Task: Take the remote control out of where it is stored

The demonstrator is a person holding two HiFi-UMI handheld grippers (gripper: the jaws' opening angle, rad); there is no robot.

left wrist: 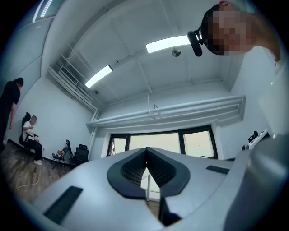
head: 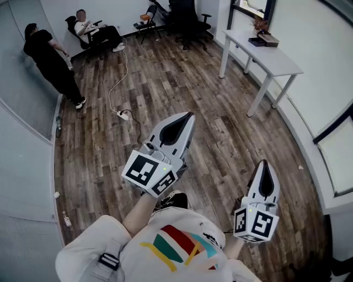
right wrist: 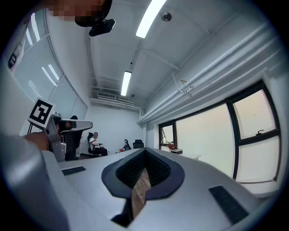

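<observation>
No remote control and no storage place shows in any view. In the head view my left gripper (head: 186, 117) is raised in front of my chest, its jaws shut with nothing between them. My right gripper (head: 265, 164) is lower and to the right, also shut and empty. The left gripper view looks up along the closed left gripper (left wrist: 146, 151) at the ceiling and windows. In the right gripper view the right gripper (right wrist: 144, 151) has its tips together, and only wooden floor shows through the gap behind them.
A white table (head: 276, 60) with a small plant (head: 260, 26) stands by the windows at the right. A power strip (head: 124, 115) with its cable lies on the wooden floor. One person (head: 52, 63) stands at the far left, another (head: 96, 31) sits near office chairs (head: 185, 16).
</observation>
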